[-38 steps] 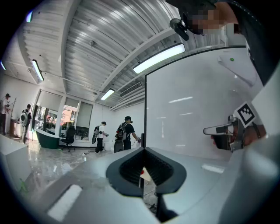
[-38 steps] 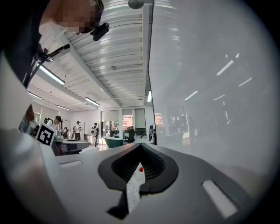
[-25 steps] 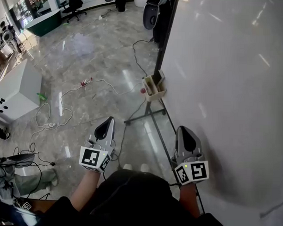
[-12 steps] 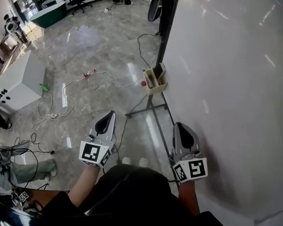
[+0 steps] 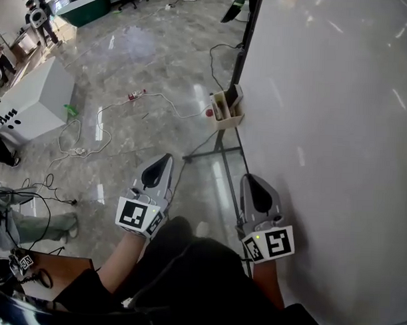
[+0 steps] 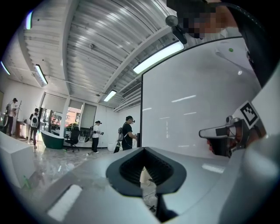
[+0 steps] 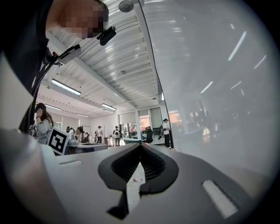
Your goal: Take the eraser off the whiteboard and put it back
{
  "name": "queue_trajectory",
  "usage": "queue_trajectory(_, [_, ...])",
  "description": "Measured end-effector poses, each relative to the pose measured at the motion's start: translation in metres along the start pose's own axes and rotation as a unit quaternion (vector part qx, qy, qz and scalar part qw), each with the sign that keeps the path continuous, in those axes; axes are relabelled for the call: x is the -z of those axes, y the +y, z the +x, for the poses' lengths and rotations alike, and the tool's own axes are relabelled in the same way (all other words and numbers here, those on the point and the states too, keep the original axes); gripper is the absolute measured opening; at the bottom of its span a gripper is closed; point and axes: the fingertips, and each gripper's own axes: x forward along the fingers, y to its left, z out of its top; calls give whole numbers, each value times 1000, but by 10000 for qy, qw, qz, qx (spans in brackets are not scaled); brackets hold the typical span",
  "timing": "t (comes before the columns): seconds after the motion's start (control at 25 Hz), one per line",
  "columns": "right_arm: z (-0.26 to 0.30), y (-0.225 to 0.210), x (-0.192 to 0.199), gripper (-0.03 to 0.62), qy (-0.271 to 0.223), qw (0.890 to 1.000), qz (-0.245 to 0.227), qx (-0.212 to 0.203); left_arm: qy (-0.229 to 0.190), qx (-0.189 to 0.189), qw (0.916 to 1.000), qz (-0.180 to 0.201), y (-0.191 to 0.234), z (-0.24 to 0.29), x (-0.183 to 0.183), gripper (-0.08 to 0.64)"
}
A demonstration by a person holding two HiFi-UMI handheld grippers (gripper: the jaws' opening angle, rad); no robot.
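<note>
No eraser can be picked out for certain. A small beige box [image 5: 226,110] hangs on the whiteboard's [image 5: 338,130] edge, on the side where the head view shows the floor [image 5: 127,62], and a dark-faced block stands in it. Both grippers are held well short of that box. The right gripper [image 5: 254,190] is just beside the same edge and the left gripper [image 5: 156,173] is over the floor. Each has its jaws together with nothing between them. White cables [image 5: 98,121] trail across the floor near a white cabinet [image 5: 32,106].

No legible words, numbers, brands. Only square coded markers [image 5: 137,215] on left tool [image 5: 166,157], right tool [image 5: 245,178].
</note>
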Motion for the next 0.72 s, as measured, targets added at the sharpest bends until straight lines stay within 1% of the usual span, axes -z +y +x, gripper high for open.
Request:
queue_trajectory(0.2, [2, 7, 2, 9, 61, 9997, -27, -234, 78, -103, 9999, 92, 1, -3, 5, 4])
queue_trajectory(0.32, [3, 11, 2, 9, 83, 9994, -18, -350, 57, -159, 9999, 2, 1, -5, 2, 3])
queue_trajectory(0.4, [6, 12, 4, 9, 87, 9991, -25, -405, 15, -119, 9999, -49, 1, -5, 3, 4])
queue_trajectory(0.56, [14, 12, 8, 9, 112, 9989, -56, -454, 89, -117, 9999, -89, 9, -1, 10, 5])
queue_trajectory(0.72, [26, 6, 12, 9, 179, 9991, -65, -387, 148, -64, 9998, -111, 20, 14, 17, 5])
